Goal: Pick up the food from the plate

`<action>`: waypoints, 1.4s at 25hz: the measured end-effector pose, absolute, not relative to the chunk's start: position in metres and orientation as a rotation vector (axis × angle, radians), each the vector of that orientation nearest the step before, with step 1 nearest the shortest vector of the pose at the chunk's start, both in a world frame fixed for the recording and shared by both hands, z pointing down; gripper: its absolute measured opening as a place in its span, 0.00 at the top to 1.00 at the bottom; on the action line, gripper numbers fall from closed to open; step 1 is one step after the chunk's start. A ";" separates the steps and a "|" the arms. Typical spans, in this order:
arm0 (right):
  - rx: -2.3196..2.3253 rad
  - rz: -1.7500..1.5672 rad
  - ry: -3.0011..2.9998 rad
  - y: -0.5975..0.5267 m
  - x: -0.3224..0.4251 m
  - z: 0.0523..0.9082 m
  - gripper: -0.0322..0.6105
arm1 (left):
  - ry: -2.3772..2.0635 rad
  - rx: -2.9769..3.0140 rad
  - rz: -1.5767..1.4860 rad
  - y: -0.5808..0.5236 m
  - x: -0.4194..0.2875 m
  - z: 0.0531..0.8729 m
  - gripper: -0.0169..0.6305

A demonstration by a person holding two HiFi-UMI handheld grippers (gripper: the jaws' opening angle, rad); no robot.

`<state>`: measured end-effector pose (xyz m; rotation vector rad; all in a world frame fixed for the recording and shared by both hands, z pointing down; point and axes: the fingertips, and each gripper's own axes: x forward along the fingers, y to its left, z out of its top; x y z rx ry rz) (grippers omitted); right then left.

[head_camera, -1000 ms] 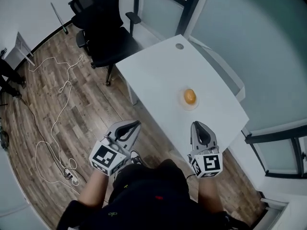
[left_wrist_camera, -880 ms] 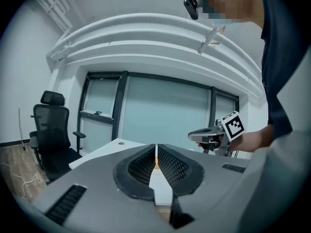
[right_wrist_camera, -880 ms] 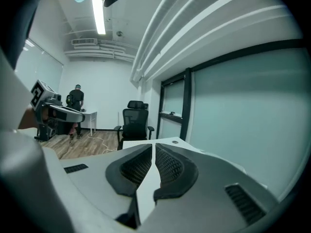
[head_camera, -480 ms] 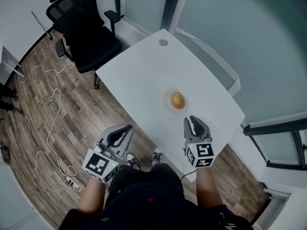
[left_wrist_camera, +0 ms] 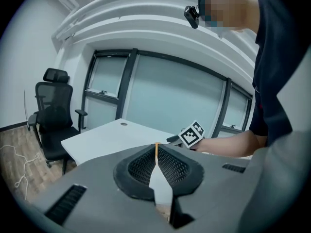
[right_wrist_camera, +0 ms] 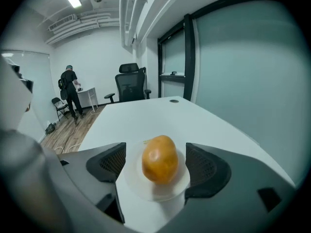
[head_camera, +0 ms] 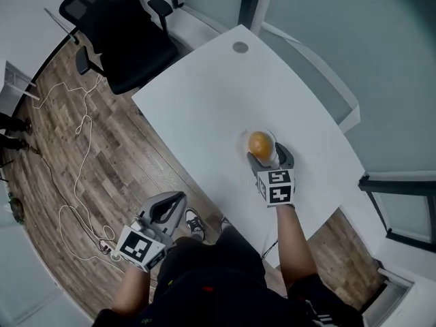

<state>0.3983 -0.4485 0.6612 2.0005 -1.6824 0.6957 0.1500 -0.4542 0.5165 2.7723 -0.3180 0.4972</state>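
An orange, egg-shaped piece of food (head_camera: 259, 142) (right_wrist_camera: 159, 159) lies on a small white plate (head_camera: 243, 142) (right_wrist_camera: 165, 192) near the right side of the white table (head_camera: 204, 94). My right gripper (head_camera: 267, 155) (right_wrist_camera: 158, 163) is at the plate. Its jaws have just been opening and now stand wide on either side of the food, with gaps between the pads and the food. My left gripper (head_camera: 176, 201) (left_wrist_camera: 156, 148) hangs off the table's near edge over the floor, jaws together with nothing in them.
A black office chair (head_camera: 116, 26) stands at the table's far left corner. A white cable (head_camera: 75, 148) trails over the wooden floor. A round grommet (head_camera: 240, 47) marks the table's far end. Glass walls run behind and right. A person (right_wrist_camera: 72, 89) stands far off.
My right gripper has gone forward and down over the table to the plate, and its jaws have opened round the food. My left gripper has sunk and drifted left, still shut.
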 end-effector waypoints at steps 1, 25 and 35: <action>1.976 0.715 -1.673 -0.454 0.400 0.673 0.38 | -0.322 2.762 0.505 -0.457 0.148 0.520 0.92; 2.137 0.414 -1.861 -0.455 0.349 0.544 0.38 | -0.315 2.805 0.403 -0.466 0.124 0.486 0.92; 2.331 0.115 -1.874 -0.372 0.307 0.400 0.38 | -0.189 3.019 0.203 -0.447 0.135 0.401 0.92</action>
